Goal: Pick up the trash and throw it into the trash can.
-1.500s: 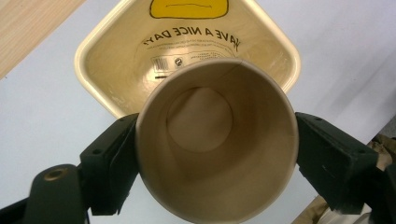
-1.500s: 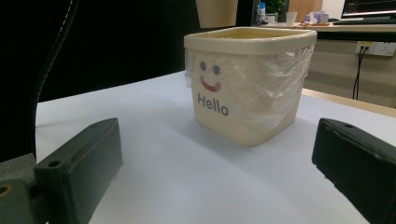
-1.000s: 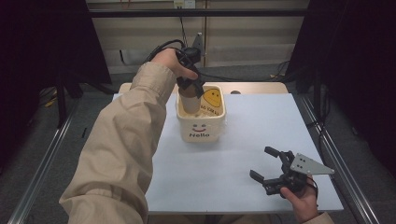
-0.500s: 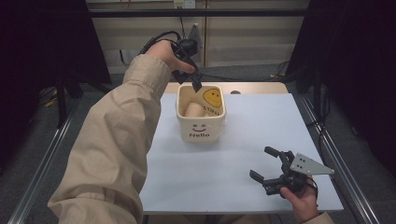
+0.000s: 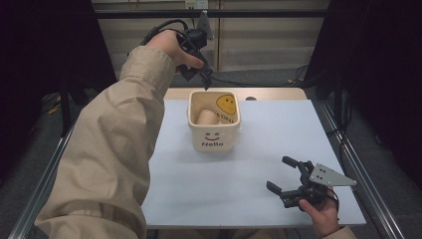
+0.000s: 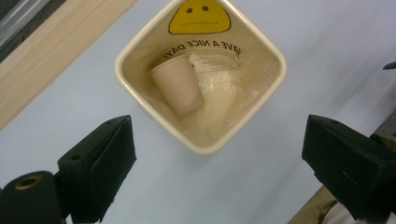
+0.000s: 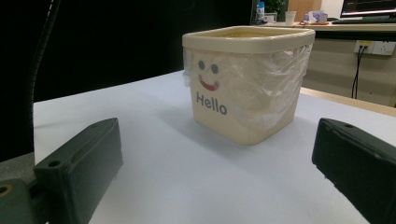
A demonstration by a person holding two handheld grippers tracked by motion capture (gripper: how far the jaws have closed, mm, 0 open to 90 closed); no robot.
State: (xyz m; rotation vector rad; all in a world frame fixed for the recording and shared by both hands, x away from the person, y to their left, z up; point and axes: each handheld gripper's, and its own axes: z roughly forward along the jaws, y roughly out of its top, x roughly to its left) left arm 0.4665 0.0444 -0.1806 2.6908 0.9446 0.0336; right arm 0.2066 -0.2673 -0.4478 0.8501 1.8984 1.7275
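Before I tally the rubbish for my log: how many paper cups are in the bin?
1. A single paper cup lies tilted on its side inside the bin, against the wall on the left in the left gripper view. Others could be hidden under the plastic liner.

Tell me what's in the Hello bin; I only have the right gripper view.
Observer: A paper cup lies on its side in the bin, near one wall.
Operator: Report the left gripper.
Observer: The left gripper hangs above the bin. Its jaws have just been opening, with nothing between them.
Operator: Describe the inside wall.
Observer: It bears a yellow face above the words "HAVE A NICE DAY".
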